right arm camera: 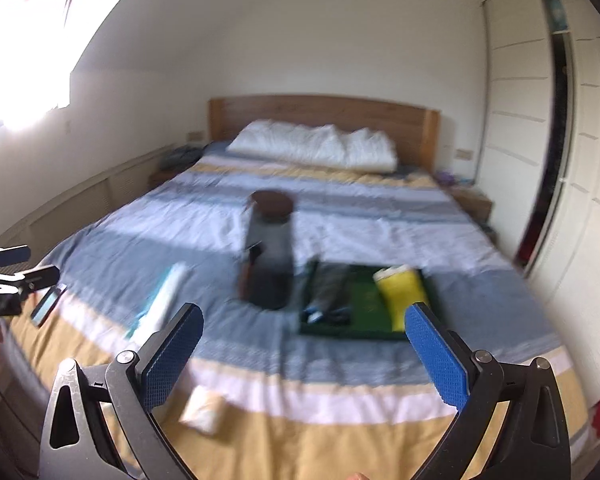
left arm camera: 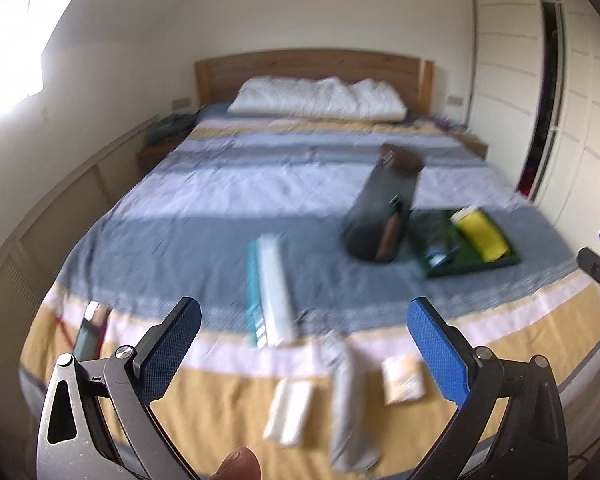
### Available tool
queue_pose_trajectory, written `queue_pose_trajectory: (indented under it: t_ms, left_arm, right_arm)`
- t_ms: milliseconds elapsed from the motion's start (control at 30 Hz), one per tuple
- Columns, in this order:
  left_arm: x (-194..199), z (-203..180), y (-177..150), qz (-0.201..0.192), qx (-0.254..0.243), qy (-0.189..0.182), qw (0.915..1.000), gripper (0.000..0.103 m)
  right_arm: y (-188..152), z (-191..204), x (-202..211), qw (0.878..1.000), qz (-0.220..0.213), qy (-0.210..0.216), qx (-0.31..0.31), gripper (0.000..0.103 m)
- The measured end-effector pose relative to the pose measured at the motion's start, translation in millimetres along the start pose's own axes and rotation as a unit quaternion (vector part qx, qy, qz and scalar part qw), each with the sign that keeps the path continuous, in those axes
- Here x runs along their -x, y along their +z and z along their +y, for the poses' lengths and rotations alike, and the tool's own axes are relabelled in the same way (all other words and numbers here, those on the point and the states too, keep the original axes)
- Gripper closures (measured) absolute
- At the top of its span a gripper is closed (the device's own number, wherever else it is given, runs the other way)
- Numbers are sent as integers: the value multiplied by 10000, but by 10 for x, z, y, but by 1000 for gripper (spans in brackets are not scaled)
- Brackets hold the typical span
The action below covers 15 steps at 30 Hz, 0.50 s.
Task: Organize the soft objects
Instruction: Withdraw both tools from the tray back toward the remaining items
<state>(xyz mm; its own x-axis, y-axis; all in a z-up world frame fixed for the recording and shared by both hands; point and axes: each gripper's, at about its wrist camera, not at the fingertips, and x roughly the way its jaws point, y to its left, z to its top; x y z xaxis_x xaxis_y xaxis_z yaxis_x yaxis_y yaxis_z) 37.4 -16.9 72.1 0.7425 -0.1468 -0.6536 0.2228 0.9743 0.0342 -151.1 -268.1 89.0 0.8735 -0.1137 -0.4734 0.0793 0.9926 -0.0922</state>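
On the striped bedspread (left arm camera: 204, 184) near the foot lie a folded white cloth (left arm camera: 289, 414), a long grey rolled cloth (left arm camera: 350, 396) and a small cream packet (left arm camera: 403, 378) (right arm camera: 202, 408). Farther in are a white and teal roll (left arm camera: 272, 294) (right arm camera: 160, 304), a dark bag (left arm camera: 382, 208) (right arm camera: 269, 252) and a green tray (left arm camera: 500, 262) (right arm camera: 364, 330) holding a yellow cloth (left arm camera: 482, 236) (right arm camera: 400, 288) and dark items. My left gripper (left arm camera: 304, 344) hangs open above the foot of the bed, empty. My right gripper (right arm camera: 304, 352) is open and empty too, toward the tray side.
A white pillow (left arm camera: 320, 98) lies against the wooden headboard (left arm camera: 312, 64). Wardrobe doors (left arm camera: 580, 120) run along the right, a low panelled wall unit (left arm camera: 60, 208) along the left. A phone-like item (left arm camera: 86, 332) (right arm camera: 48, 304) rests at the bed's left corner.
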Motion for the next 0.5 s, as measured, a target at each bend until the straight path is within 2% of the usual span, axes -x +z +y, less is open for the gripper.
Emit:
queue_pose_trajectory:
  t_ms: [200, 300, 500]
  left_arm:
    - [-383, 298, -683, 781, 237, 64, 9966, 2]
    - [-532, 378, -925, 1043, 350, 51, 9939, 2]
    - [-728, 485, -1206, 1423, 455, -9, 9888, 2]
  right_arm:
    - [-333, 398, -399, 9973, 642, 334, 123, 0]
    - [-471, 550, -613, 9945, 926, 421, 244, 0]
    - [-581, 718, -1079, 9885, 1420, 455, 271, 0]
